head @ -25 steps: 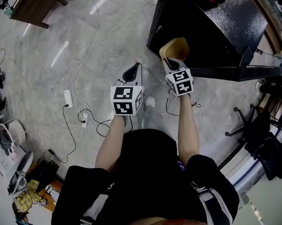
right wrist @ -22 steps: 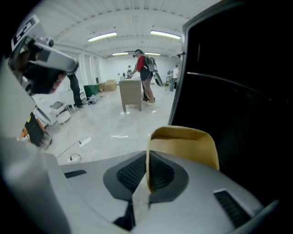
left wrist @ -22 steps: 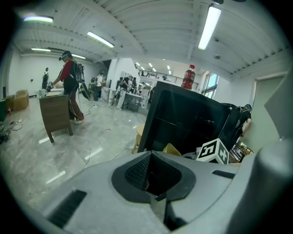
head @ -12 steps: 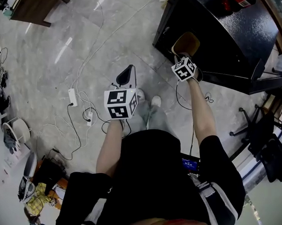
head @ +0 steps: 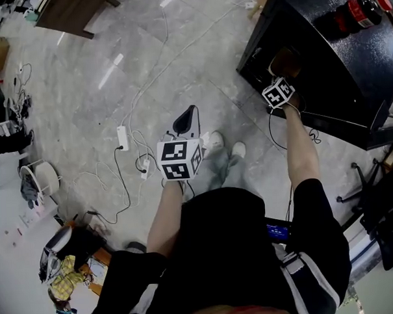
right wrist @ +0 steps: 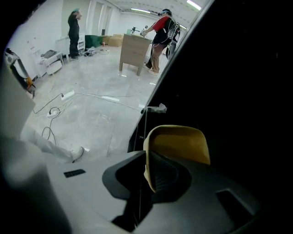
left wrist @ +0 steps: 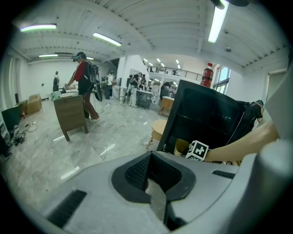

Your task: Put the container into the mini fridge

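Right gripper (right wrist: pixel 146 173) pinches container (right wrist: pixel 181 144) rim — keep it level entering mini fridge (head: pixel 339 75); left gripper (left wrist: pixel 153 185) closed, empty.

Glossy grey stone floor (head: pixel 70 87), strewn with white cables (head: pixel 152 66) and a power strip (head: pixel 123 137); a wooden desk (left wrist: pixel 71 114) (people (left wrist: pixel 84 87) beside it) under ceiling strip lights (left wrist: pixel 107 39).

We see a glossy, speckled top on the black mini fridge (head: pixel 348 65), a polished pale grey stone floor (head: pixel 103 105), and a smooth matt yellow plastic container (right wrist: pixel 181 141) between ribbed black rubber pads (right wrist: pixel 165 177).
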### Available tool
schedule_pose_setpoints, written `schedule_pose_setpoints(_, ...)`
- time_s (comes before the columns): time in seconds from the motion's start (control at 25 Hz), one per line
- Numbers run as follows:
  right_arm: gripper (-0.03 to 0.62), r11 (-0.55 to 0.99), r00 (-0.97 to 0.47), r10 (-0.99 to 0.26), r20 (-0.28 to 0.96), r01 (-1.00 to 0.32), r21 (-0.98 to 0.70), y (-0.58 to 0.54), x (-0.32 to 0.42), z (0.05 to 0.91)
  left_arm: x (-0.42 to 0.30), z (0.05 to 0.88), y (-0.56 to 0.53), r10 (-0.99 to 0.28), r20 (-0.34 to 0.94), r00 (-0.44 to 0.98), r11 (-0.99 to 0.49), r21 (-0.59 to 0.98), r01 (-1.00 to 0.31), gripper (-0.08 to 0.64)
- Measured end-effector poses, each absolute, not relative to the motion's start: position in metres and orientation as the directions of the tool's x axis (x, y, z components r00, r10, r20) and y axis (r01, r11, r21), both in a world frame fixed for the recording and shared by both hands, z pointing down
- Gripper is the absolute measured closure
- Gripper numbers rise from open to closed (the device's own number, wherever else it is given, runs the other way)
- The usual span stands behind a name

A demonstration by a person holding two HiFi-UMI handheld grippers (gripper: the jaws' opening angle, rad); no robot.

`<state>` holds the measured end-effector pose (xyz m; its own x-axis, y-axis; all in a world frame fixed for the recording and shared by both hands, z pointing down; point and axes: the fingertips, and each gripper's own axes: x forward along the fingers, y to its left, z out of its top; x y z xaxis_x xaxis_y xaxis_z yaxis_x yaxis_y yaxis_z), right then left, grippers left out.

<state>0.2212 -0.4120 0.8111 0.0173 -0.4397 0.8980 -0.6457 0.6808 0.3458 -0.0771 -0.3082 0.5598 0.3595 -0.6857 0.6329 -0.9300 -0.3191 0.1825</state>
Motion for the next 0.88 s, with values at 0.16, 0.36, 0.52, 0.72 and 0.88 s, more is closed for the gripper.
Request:
schedule_pose_setpoints(0.16,0.46,0.584,0.054,-0.489,0.871,-0.722,0.372,-0.418,0.226,0.794,-0.081,0.556,-0.314,-0.696,0.62,0.362,-0.32,0.184,-0.929,0.554)
schedule_pose_setpoints(0.36,0.53,0.348,0.006,-0.649,0.761,-0.886,0.305,-0.394,0.214,0.734,-0.079,0.544,-0.326,-0.73,0.583,0.357,-0.305,0.189,-0.933,0.555)
schedule_pose_setpoints(0.52,0.572,0.214,-0.122,-0.791,0.599,-0.973,0.085,-0.369,0.184,0.653,-0.058,0.526,-0.326,-0.757,0.533,0.379,-0.323,0.2,-0.925,0.554)
schedule_pose_setpoints(0.72,0.58,0.268,-0.32,-0.886,0.334,-0.944,-0.194,-0.347,0.126,0.538,-0.029,0.489,-0.319,-0.804,0.419,0.422,-0.359,0.224,-0.906,0.555)
schedule_pose_setpoints(0.88,0.58,0.383,-0.421,-0.89,0.177,-0.899,-0.212,-0.324,0.096,0.458,-0.009,0.456,-0.304,-0.835,0.322,0.446,-0.381,0.247,-0.891,0.555)
